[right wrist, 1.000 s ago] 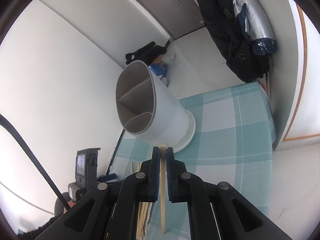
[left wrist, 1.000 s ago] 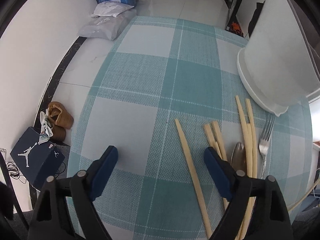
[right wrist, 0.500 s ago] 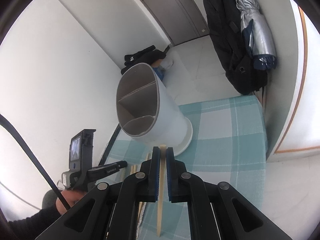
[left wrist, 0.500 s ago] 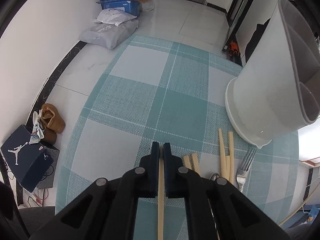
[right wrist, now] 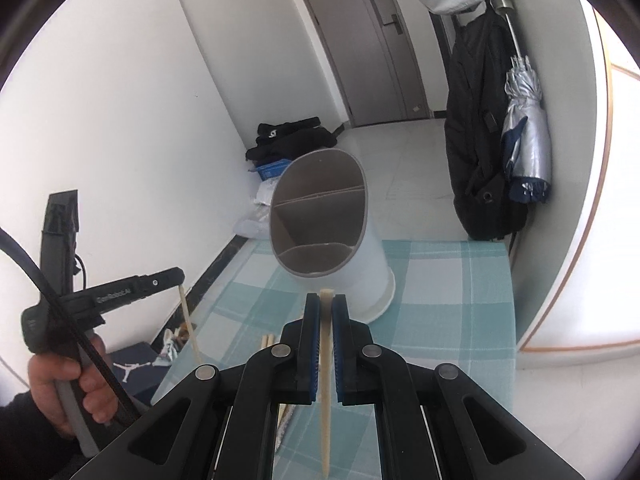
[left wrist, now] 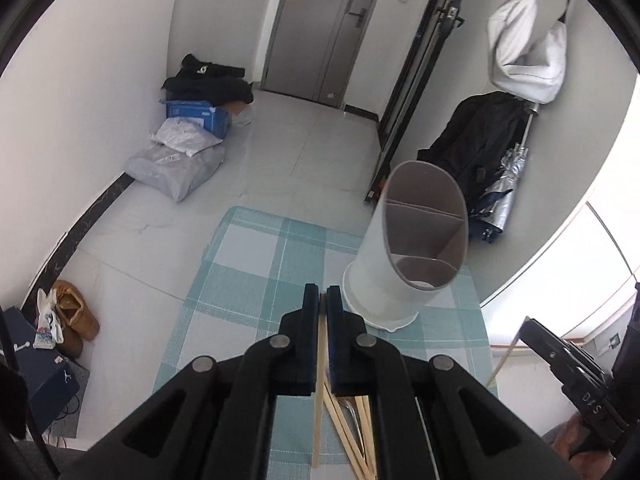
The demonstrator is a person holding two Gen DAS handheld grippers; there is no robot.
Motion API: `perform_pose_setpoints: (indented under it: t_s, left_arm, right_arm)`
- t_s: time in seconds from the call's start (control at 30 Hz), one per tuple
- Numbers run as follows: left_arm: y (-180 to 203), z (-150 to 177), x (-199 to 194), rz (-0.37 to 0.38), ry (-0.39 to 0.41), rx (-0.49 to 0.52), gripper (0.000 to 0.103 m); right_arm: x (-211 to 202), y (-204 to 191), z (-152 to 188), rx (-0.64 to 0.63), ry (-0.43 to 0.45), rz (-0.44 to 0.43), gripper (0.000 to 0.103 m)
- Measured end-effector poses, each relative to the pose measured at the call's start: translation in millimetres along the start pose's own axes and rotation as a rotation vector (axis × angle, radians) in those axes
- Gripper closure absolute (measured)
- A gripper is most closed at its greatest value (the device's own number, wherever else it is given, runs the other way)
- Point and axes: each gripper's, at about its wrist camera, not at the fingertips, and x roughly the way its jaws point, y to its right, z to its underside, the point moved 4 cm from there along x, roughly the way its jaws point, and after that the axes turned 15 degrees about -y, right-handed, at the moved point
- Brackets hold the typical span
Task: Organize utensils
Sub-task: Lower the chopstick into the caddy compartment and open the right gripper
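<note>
My left gripper (left wrist: 323,292) is clamped on a chopstick (left wrist: 318,392) that hangs down below the jaws over the checked cloth (left wrist: 256,280). My right gripper (right wrist: 326,304) pinches a second chopstick (right wrist: 326,380), its blunt end poking just above the pads. The white holder (right wrist: 320,220) stands on the cloth ahead of both, its divided mouth facing me. More chopsticks (left wrist: 352,440) lie on the cloth under the left jaws. A hand (right wrist: 68,380) grips the left tool's handle
</note>
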Motion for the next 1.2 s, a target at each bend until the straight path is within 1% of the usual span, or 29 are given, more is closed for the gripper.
perform_pose_setpoints:
  t_s: [0.17, 0.2, 0.27, 0.4, 0.6, 0.7, 0.8, 0.97, 1.2]
  left_arm:
    - [7.8, 6.3, -14.1, 0.009, 0.039, 0.059, 0.102]
    - [9.5, 6.0, -14.2, 0.012, 0.034, 0.075, 0.102]
    - [11.3, 6.9, -15.0, -0.006, 0.022, 0.105, 0.102]
    - [12.7, 6.2, -16.0, -0.013, -0.002, 0.148, 0.102]
    - [17.7, 10.2, -21.6, -0.025, -0.007, 0.214, 0.102]
    - [23.1, 12.7, -22.7, -0.020, -0.039, 0.251, 0.102]
    - [27.3, 13.5, -26.4, -0.013, -0.045, 0.279, 0.102]
    - [37.2, 8.9, -33.6, 0.028, -0.053, 0.310, 0.102]
    - [52.4, -11.1, -50.1, 0.081, -0.060, 0.343, 0.102]
  right_arm:
    - [-7.6, -26.1, 11.0, -0.061, 0.024, 0.045, 0.098]
    - [-10.1, -30.6, 12.0, -0.072, 0.036, 0.054, 0.098]
    - [-13.6, -36.1, 13.1, -0.083, 0.050, 0.062, 0.098]
    - [-14.7, -43.5, 17.7, -0.100, 0.052, 0.071, 0.098]
    - [-23.0, -45.2, 19.4, -0.089, 0.072, 0.077, 0.098]
    - [-25.5, -44.3, 20.2, -0.087, 0.075, 0.077, 0.098]
    - [-26.4, -42.7, 20.1, -0.084, 0.076, 0.079, 0.098]
    - [-29.2, -37.6, 15.0, -0.068, 0.081, 0.062, 0.098]
    - [-34.8, -30.9, 9.1, -0.048, 0.081, 0.026, 0.098]
